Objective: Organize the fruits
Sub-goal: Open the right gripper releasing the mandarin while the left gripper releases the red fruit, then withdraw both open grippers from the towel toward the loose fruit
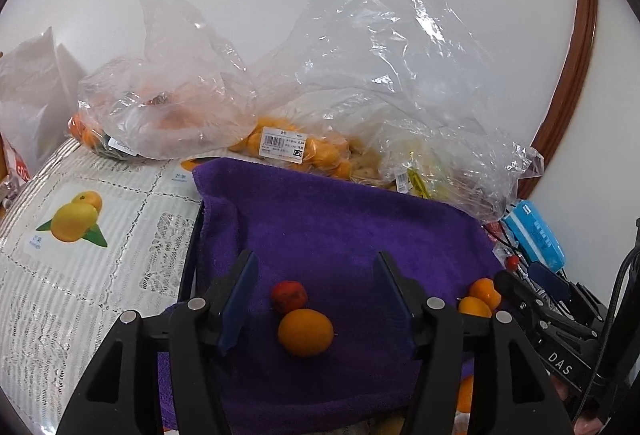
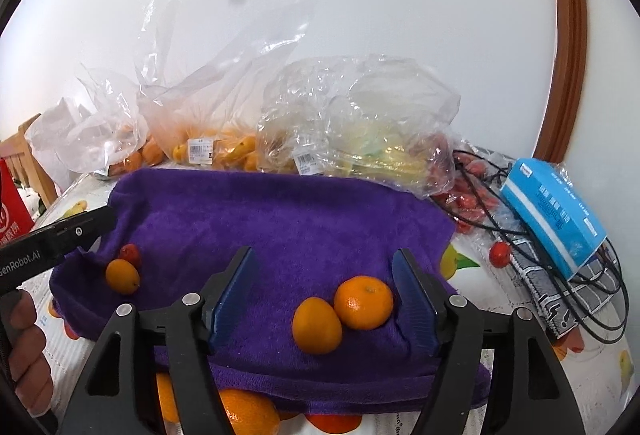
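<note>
A purple towel [image 1: 344, 219] [image 2: 280, 211] covers a tray on the table. In the left wrist view my left gripper [image 1: 316, 295] is open over a small red fruit [image 1: 289, 296] touching an orange fruit [image 1: 305, 332]. In the right wrist view my right gripper [image 2: 326, 291] is open around a smooth orange fruit [image 2: 317, 325] and a mandarin [image 2: 363, 301] that touch each other. The red fruit [image 2: 130, 254] and its orange neighbour [image 2: 122, 276] show at left, beside the left gripper's arm.
Clear plastic bags of oranges [image 1: 280, 143] [image 2: 216, 151] and yellow fruit [image 2: 360, 151] line the wall. A blue box [image 2: 552, 211], black cables [image 2: 592, 299] and red fruits [image 2: 500, 253] lie right. More oranges [image 2: 244, 411] sit under the towel's front edge.
</note>
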Available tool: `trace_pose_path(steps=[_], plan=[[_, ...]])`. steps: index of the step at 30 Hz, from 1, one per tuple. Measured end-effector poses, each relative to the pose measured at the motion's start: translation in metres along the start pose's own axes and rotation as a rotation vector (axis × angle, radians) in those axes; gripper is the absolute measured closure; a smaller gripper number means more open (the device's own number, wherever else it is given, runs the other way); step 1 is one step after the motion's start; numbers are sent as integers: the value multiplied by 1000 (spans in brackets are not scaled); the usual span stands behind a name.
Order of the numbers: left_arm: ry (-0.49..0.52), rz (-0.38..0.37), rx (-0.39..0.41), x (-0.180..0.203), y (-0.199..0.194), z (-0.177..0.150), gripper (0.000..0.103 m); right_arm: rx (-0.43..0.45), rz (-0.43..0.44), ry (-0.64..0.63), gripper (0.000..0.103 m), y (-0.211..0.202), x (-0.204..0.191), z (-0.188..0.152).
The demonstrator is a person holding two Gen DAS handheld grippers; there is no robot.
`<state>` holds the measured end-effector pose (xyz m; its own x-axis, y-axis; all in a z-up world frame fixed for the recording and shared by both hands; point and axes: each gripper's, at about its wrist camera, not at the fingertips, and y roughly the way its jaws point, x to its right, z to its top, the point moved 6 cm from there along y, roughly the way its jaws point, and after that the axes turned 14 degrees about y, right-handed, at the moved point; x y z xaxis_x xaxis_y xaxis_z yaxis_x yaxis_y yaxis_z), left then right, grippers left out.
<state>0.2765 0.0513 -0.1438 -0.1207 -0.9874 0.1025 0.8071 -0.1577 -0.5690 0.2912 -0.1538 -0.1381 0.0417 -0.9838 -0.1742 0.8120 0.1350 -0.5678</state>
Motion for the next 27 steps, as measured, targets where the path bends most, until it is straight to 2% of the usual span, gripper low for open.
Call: trace_pose_path(steps=[5, 8, 18, 20, 24, 27], plan=[[-11, 21, -10, -2, 2, -1, 45, -7, 6, -44, 34, -4, -5, 0], [-10, 17, 3, -2, 0, 0, 45, -24, 38, -23, 40, -6, -6, 1], [26, 89, 12, -1, -1, 1, 47, -118, 57, 27, 40, 9, -1, -5], [28, 88, 4, -1, -1, 1, 48, -96, 50, 26, 40, 9, 0, -6], [38, 62, 4, 3, -2, 2, 61, -33, 45, 7, 40, 0, -2, -4], [45, 49, 5, 7, -4, 3, 61, 39, 27, -43, 40, -11, -7, 0]])
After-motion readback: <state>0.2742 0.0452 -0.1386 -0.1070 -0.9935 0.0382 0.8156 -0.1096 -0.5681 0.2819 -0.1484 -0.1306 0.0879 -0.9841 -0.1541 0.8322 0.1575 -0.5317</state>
